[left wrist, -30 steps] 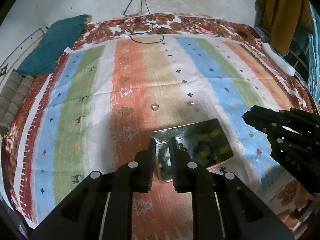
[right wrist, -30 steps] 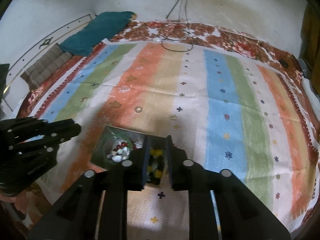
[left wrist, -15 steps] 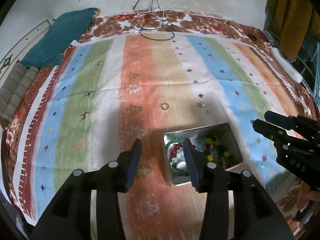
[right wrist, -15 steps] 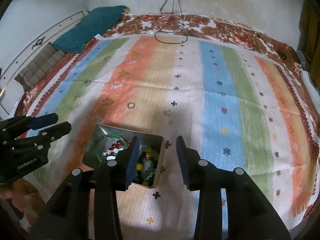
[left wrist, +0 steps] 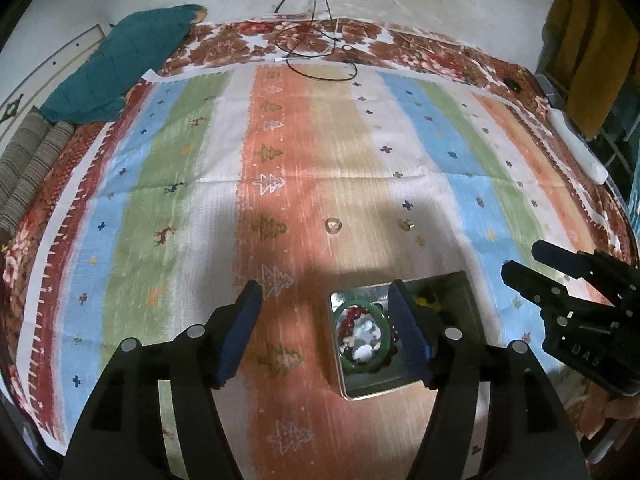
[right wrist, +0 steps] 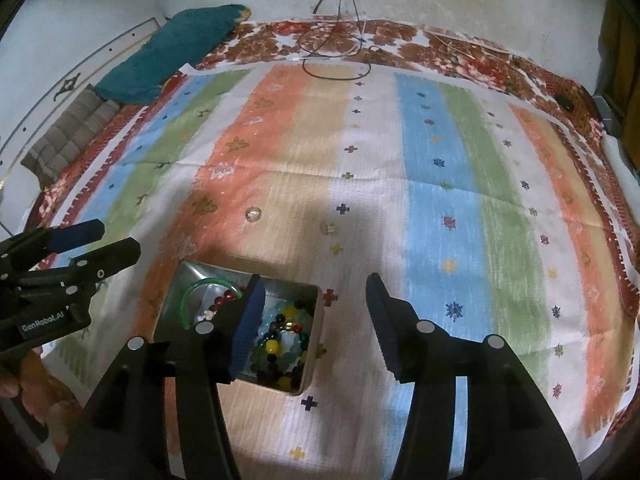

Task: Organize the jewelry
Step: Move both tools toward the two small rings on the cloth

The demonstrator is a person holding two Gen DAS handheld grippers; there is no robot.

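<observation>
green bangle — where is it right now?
The green bangle lies inside the metal tin on the striped cloth, in the tin's left part beside the coloured beads, just left of the left gripper's right finger.

Beads [right wrist: 280, 344] lie in the tin [right wrist: 310, 364] on the cloth [right wrist: 440, 200]; two rings [left wrist: 333, 225] beyond it.
</observation>
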